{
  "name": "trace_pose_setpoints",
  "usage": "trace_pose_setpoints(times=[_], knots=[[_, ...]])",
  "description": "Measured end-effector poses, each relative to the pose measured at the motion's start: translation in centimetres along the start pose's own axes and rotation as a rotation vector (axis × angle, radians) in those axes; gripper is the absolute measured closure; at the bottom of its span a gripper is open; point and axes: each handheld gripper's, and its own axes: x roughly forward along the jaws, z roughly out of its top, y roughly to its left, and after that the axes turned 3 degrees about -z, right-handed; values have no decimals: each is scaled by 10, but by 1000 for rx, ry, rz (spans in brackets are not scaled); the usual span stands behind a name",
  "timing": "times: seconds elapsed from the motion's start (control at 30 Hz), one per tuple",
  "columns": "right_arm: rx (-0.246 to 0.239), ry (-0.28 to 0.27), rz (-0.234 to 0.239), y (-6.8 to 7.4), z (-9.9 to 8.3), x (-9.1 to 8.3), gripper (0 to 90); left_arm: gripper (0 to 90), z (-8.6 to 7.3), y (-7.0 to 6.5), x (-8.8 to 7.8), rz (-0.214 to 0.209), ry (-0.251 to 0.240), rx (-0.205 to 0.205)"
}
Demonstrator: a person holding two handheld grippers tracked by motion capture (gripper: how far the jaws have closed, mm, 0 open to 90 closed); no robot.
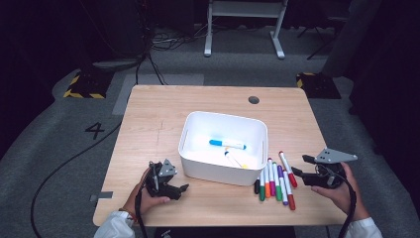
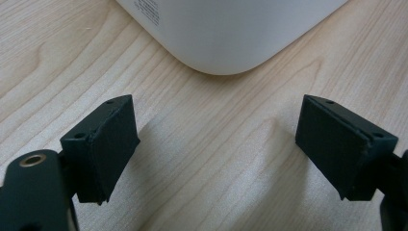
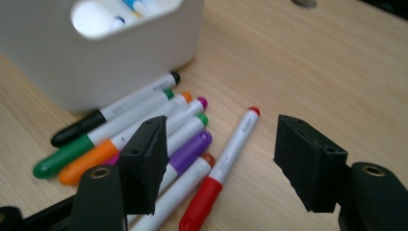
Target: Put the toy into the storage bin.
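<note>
a wooden table (image 1: 148, 119) has a white box (image 1: 198, 166) sitting near its middle. inside the box lie a pen with a blue cap (image 1: 227, 144) and a pen with a yellow cap (image 1: 234, 159), side by side but pointing different ways. on the table just to the right of the box there is a bunch of pens (image 1: 275, 182) lying close together, most of them touching each other. in the right gripper view you can see a black one (image 3: 111, 111) nearest the box, then a green one (image 3: 98, 137), an orange one (image 3: 122, 139), a purple one (image 3: 188, 153) and a red one (image 3: 222, 168) on the outside, a little apart at its far end. the right gripper (image 1: 299, 166) is held in the person's right hand (image 1: 341, 193), just beside the pens on their right, and it points toward them. its jaws are apart with nothing between them, and the red pen lies on the table under the gap, not touched by the pads. the left gripper (image 1: 181, 191) is in the left hand (image 1: 148, 198), low over the table near the front left corner of the box. its jaws are wide apart too, with just bare wood between them, and the rounded corner of the box is a little way in front. neither gripper holds anything.
</note>
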Motion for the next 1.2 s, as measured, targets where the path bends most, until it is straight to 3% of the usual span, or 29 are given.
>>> trace_pose_setpoints(times=[0.2,0.27,0.4,0.6,0.63,0.77,0.97,1.2], knots=[[31,56,3,-4,-24,16,378,149,0,0,0,0,0,0],[64,61,20,-5,-30,21,381,148,0,0,0,1,0,1],[73,91,30,-5,-38,30,384,148,0,0,0,1,0,1],[84,116,5,-7,-45,41,420,149,0,0,0,0,0,0],[107,114,-3,-9,-47,43,425,148,0,0,0,0,0,0],[135,118,-26,-17,-53,47,514,148,0,0,0,0,0,-1],[152,104,-34,-26,-55,46,738,149,0,0,0,1,0,0],[139,86,-22,-28,-54,46,748,148,0,0,0,1,0,1]])
